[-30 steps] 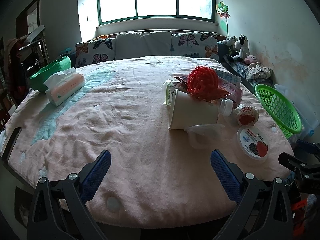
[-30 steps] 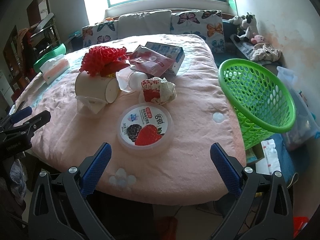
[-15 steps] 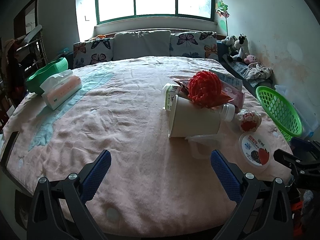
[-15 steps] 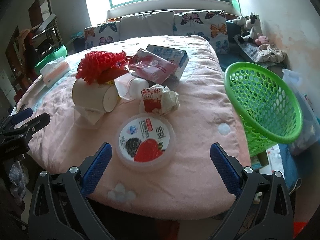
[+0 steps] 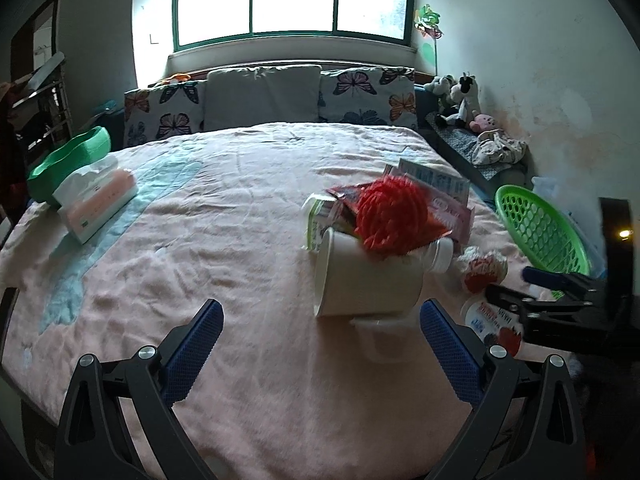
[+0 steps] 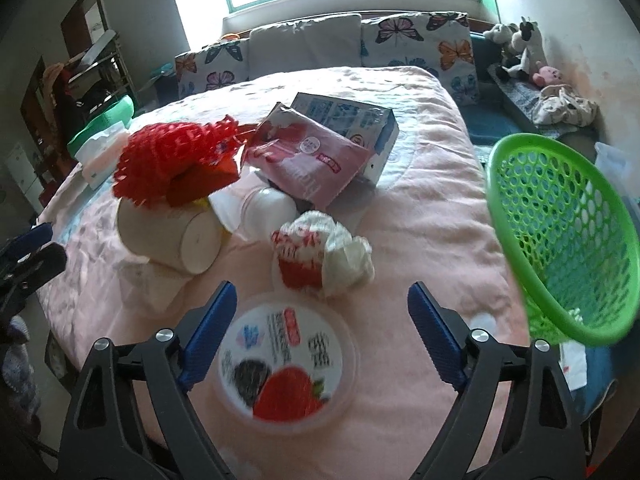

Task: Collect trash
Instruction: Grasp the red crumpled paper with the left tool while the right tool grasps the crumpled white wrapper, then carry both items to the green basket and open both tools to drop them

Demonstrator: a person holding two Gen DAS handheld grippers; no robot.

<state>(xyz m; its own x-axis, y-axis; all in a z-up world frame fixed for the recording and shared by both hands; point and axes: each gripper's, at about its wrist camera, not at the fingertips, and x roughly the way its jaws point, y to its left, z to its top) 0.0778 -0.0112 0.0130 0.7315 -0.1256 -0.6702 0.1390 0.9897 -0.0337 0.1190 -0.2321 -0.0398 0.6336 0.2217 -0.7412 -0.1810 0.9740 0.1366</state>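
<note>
The right gripper [image 6: 320,320] hangs right over the round yoghurt lid [image 6: 286,364] with the strawberry print, which lies flat on the pink blanket [image 6: 432,200] at the near edge of the bed. Its blue pads [image 6: 208,332] stand either side of the lid's far rim, not pressing on it; the jaws have just been closing in, with the lid lying below the gap but nothing gripped. The left gripper [image 5: 320,354] is spread wide over bare blanket, holding nothing, and the right one's black fingers show at its right.

Just past the lid sits a crumpled red-and-white wrapper [image 6: 320,252]. Left of that, a beige paper cup [image 6: 172,236] lies tipped on its side, a clear plastic lid [image 5: 380,340] beside it and a red foam net [image 6: 176,160] heaped on top. A white bottle [image 6: 264,208] lies touching the cup. Behind them a pink packet [image 6: 312,164] leans on a blue-and-white carton [image 6: 348,116].

Off the bed's right side a green basket [image 6: 560,240] stands tilted, mouth toward the trash. Far left, a tissue pack [image 5: 96,200] lies by a green tub [image 5: 68,160]. Butterfly pillows [image 5: 360,96] line the window wall.
</note>
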